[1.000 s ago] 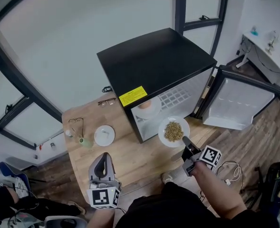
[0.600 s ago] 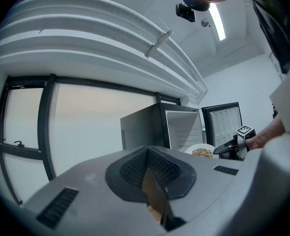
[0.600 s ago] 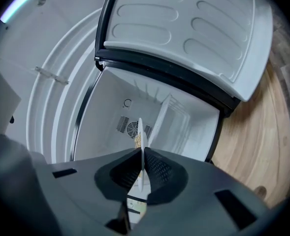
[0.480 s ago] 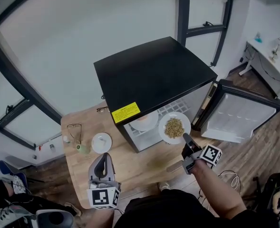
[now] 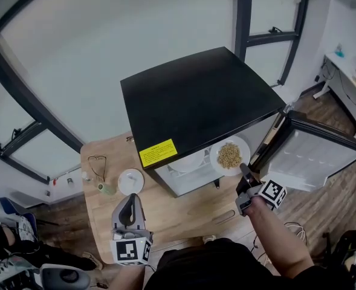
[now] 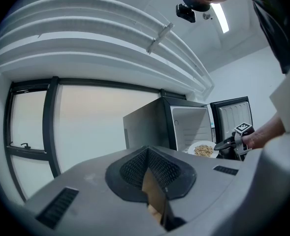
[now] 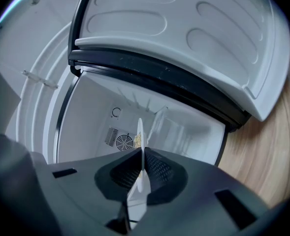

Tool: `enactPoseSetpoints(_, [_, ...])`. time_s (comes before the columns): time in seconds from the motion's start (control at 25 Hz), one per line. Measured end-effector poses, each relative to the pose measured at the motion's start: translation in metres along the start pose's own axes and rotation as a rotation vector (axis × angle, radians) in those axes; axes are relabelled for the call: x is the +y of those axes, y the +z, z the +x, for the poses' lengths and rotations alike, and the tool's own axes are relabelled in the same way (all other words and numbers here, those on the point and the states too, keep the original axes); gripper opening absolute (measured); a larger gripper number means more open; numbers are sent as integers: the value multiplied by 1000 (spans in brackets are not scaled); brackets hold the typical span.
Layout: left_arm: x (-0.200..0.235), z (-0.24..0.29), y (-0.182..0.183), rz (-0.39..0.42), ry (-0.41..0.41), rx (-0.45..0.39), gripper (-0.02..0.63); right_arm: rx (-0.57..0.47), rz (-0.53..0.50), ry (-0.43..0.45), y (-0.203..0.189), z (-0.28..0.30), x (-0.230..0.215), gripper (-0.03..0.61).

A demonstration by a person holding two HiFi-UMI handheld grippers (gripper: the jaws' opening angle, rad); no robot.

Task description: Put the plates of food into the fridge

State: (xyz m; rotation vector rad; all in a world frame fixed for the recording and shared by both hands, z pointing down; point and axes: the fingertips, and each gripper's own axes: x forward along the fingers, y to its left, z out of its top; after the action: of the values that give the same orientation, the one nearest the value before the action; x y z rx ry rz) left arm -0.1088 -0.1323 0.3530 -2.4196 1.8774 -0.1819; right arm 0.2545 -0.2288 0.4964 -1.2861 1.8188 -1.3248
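Head view: black-topped fridge (image 5: 196,95) stands on a wooden table (image 5: 171,213), with its door (image 5: 317,156) swung open to the right.
Right gripper (image 5: 243,170): fingers clamped on the near rim of the plate of food (image 5: 229,156). The plate is food side up at the fridge mouth, its far edge under the black top.
Right gripper view: plate rim (image 7: 140,127) sits edge-on between the shut pads (image 7: 157,168), white fridge interior behind.
Left gripper (image 5: 131,199): fingers together, nothing between them. It is over the near table edge, well apart from the fridge.
Second plate (image 5: 188,160): inside the fridge, just left of the held plate.
Small plate (image 5: 130,181): on the table left of the fridge, near a green bottle (image 5: 107,188) and glasses (image 5: 97,164). What it carries is too small to tell.
Change: a second ago the held plate hung out in front of the fridge, clear of the top. Now it is at the opening, nearer the door hinge. Grip is unchanged, and the left gripper is in much the same spot.
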Motion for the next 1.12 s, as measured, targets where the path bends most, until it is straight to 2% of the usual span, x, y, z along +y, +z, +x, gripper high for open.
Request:
enactPoseSetpoints(0.16, [5,2,-2,-13,28,9,3,-15,-33,-2,13,17,3,32])
enactPoseSetpoints(0.6, [14,7,-4,-9,79,23,3,55,-275,-67,24,63,13,40])
enactPoseSetpoints(1.12, [17,11,-13,-17,129,53,3,147,-755,-262,35,90,1,102])
